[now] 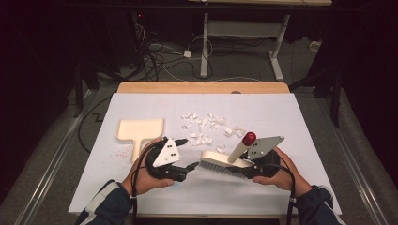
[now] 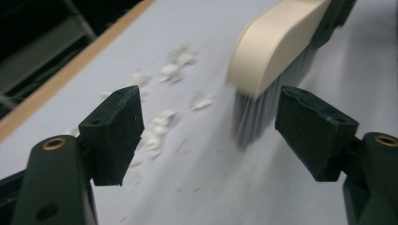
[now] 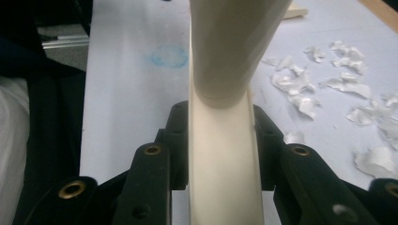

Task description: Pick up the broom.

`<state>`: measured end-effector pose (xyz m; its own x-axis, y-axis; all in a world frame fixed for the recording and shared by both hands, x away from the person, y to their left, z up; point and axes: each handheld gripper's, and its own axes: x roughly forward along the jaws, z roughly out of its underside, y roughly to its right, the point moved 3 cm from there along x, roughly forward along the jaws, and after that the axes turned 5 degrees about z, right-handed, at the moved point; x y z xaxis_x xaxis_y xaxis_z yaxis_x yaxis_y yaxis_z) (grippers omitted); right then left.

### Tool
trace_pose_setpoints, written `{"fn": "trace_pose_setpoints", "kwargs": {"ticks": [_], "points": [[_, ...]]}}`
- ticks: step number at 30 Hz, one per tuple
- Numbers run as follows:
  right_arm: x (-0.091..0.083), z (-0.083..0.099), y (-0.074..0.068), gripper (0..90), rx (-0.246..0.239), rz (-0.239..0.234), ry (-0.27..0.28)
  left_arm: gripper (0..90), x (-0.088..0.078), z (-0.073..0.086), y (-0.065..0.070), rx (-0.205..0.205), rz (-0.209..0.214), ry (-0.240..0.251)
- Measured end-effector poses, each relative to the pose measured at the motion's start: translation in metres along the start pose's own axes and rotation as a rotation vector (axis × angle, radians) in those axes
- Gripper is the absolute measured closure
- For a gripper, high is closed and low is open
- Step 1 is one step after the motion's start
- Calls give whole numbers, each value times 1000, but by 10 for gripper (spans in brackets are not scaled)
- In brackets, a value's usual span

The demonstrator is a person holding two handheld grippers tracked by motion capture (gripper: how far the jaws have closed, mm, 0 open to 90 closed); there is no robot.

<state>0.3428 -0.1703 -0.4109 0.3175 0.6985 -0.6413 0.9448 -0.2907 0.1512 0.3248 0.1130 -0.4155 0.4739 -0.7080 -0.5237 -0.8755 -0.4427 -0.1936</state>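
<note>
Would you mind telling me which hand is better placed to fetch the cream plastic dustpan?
Left. Its tool is open and empty, with the cream plastic dustpan on its side; the right tool is shut on the cream brush.

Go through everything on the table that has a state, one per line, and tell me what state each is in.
Left gripper: open, nothing between the jaws, next to the brush's bristle end.
Right gripper: shut on the brush.
Brush: held at its head end, bristles down on the table sheet, red-tipped handle angled up.
Dustpan: flat on the table, empty, nobody touching it.
Paper scraps: scattered loose, not yet swept up.
</note>
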Motion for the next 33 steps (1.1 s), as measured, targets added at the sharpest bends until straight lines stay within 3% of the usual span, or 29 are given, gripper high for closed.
{"fn": "trace_pose_setpoints", "kwargs": {"ticks": [4, 7, 8, 9, 12, 17, 19, 26, 27, 33], "points": [[-5, -2, 3, 676, 18, 26, 15, 225, -17, 23, -6, -33, -81, -13], [-8, -3, 5, 676, 32, 43, 23, 225, -27, 42, -7, -52, -128, -40], [-10, -3, 6, 675, 39, 52, 23, 225, -27, 42, -7, -52, -128, -40], [-11, -3, 7, 676, 51, 63, 26, 225, -32, 54, -8, -68, -162, -62], [-16, -4, 12, 676, 86, 95, 39, 225, -41, 70, -10, -123, -175, -78], [-30, -3, 22, 676, 154, 175, 69, 225, -49, 86, -9, -159, -191, -108], [-37, -2, 27, 676, 173, 230, 73, 225, -50, 90, -10, -166, -191, -119], [-58, 6, 44, 676, 261, 362, 109, 219, -46, 98, -14, -181, -188, -147], [-61, 8, 47, 676, 272, 389, 108, 219, -45, 99, -14, -203, -177, -150], [-66, 19, 59, 676, 325, 486, 94, 224, -46, 101, -17, -230, -175, -161]]}}
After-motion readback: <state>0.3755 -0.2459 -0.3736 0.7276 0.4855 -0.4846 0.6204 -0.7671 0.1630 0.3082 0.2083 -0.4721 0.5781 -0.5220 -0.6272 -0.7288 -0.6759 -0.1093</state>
